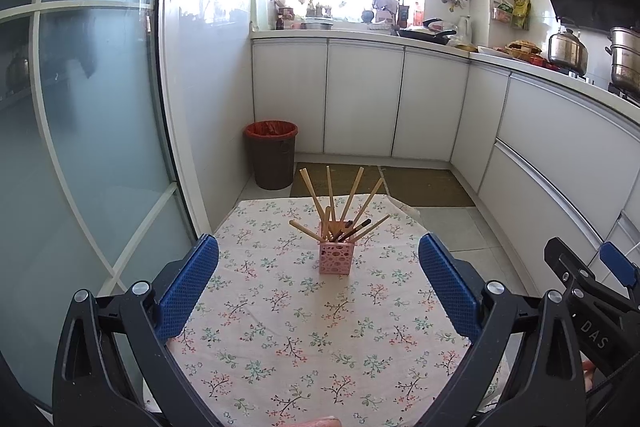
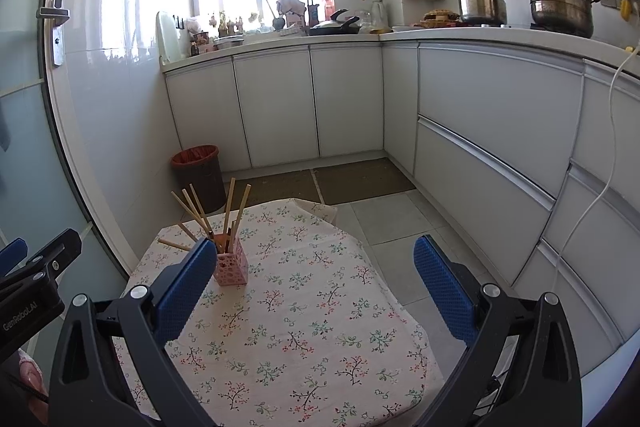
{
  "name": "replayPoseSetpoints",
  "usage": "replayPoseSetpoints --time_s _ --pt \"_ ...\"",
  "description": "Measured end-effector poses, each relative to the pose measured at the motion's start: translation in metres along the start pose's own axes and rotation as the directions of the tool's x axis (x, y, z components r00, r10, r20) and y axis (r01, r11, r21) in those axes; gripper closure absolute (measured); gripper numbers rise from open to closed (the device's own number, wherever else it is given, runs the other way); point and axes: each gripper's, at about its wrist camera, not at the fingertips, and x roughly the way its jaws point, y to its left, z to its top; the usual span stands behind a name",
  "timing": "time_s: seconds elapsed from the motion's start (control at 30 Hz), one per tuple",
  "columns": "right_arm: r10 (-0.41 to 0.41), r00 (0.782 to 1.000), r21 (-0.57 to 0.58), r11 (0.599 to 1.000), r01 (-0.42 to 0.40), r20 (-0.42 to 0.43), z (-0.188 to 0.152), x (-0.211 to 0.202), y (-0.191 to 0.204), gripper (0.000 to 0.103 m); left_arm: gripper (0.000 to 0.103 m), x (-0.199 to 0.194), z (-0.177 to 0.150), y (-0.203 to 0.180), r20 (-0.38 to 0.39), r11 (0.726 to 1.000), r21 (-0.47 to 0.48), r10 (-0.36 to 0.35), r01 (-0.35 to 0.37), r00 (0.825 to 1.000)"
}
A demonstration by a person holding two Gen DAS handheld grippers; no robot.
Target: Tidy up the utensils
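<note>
A small pink perforated holder stands upright on the floral tablecloth. Several wooden chopsticks and a dark utensil fan out of it. My left gripper is open and empty, held back from the holder with the holder between its fingers' lines. In the right wrist view the holder sits just beside the left blue pad, with chopsticks rising above it. My right gripper is open and empty over the tablecloth.
A brown bin with a red liner stands on the floor beyond the table. White cabinets and a cluttered counter run behind and to the right. A glass door is at the left. The right gripper's body shows at the lower right.
</note>
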Motion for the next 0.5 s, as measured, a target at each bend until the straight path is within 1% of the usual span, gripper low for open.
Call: replayPoseSetpoints --time_s 0.5 --pt "0.001 1.000 0.020 1.000 -0.001 -0.005 -0.0001 0.0017 -0.0022 0.007 0.007 0.0007 -0.0004 -0.0016 -0.003 1.000 0.002 -0.005 0.005 1.000"
